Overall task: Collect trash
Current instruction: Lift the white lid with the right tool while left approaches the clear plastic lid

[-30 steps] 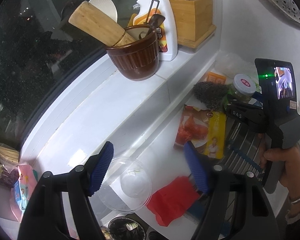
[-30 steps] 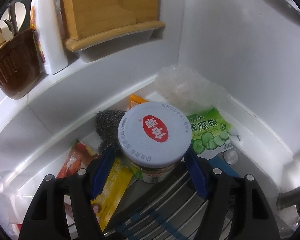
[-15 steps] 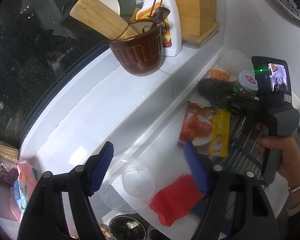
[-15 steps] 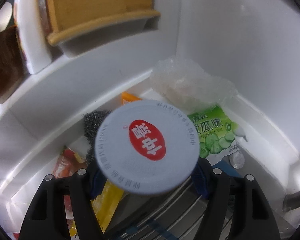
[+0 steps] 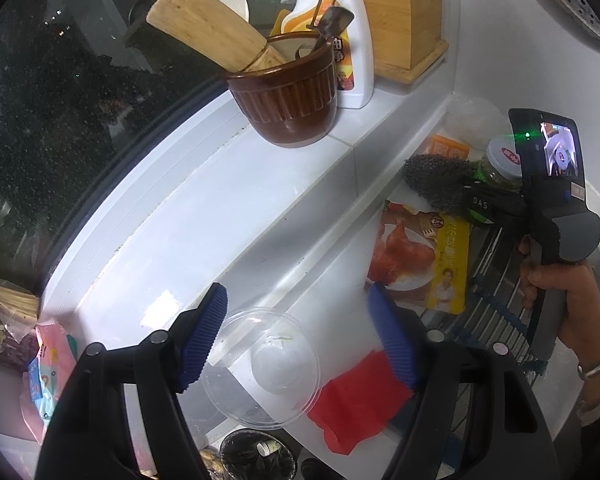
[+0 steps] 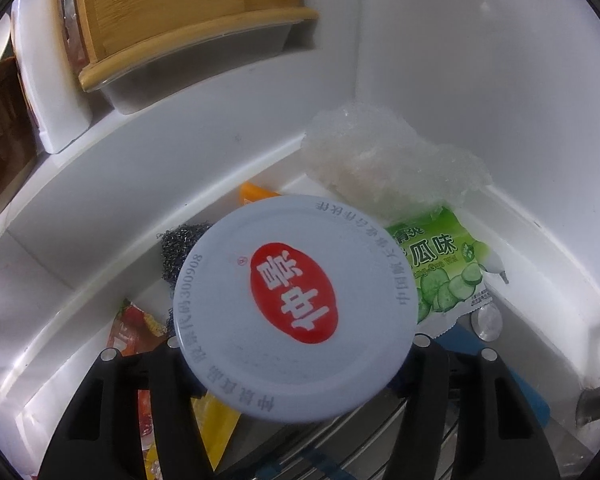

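A glass jar with a white lid and red oval label (image 6: 296, 304) stands on the sink rack, between the fingers of my right gripper (image 6: 296, 368). Its jaws are closing around the jar, and the lid hides the pads, so contact cannot be seen. In the left wrist view the jar (image 5: 502, 160) sits ahead of that hand-held gripper. My left gripper (image 5: 296, 320) hangs open above a clear plastic dome lid (image 5: 260, 360) and a red wrapper (image 5: 356, 408), holding nothing. A chicken snack packet (image 5: 420, 256) lies nearby.
A green cucumber packet (image 6: 448, 264), crumpled clear plastic (image 6: 380, 156), steel wool (image 6: 180, 244) and an orange packet (image 6: 256, 194) lie in the corner. On the sill stand a brown pot (image 5: 288, 108), a white bottle (image 5: 356, 40) and a wooden holder (image 5: 404, 20). A black-lined bin (image 5: 256, 456) is below.
My right gripper has come down closer over the jar, so the lid now fills more of its view, and its fingers have drawn inward. The left gripper has stayed put.
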Available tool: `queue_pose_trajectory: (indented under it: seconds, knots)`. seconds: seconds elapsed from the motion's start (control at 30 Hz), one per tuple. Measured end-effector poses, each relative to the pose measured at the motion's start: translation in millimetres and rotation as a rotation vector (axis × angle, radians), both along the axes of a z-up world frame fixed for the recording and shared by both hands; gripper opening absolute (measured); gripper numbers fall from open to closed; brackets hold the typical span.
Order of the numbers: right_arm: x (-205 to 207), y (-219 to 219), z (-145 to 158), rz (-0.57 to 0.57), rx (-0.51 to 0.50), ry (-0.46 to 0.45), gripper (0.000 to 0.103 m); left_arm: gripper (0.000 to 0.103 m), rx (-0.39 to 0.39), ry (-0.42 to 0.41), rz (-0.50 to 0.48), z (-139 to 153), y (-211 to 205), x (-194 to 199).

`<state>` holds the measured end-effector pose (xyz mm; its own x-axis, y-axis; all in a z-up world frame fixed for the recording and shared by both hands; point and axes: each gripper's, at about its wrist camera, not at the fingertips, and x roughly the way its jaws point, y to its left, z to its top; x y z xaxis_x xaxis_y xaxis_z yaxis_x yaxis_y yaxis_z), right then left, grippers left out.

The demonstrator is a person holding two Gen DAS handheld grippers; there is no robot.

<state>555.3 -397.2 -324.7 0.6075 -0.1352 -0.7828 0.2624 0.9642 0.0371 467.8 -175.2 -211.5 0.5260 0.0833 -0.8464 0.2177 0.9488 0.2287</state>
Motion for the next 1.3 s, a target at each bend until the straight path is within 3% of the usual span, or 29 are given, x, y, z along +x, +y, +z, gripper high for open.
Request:
queue_pose_trajectory:
  seconds: [1.1,1.3]
  knots:
    - [-54.3,23.3,41.6,0.041,-0.065,-0.050,0.059,0.072,-0.035,0.045,0.053,-9.1,39.6,-9.2]
    - [-63.9,32.1,48.2,0.050,-0.074,-0.054,0.059,0.072,-0.108,0.099,-0.014,-17.0,43.9,-21.0]
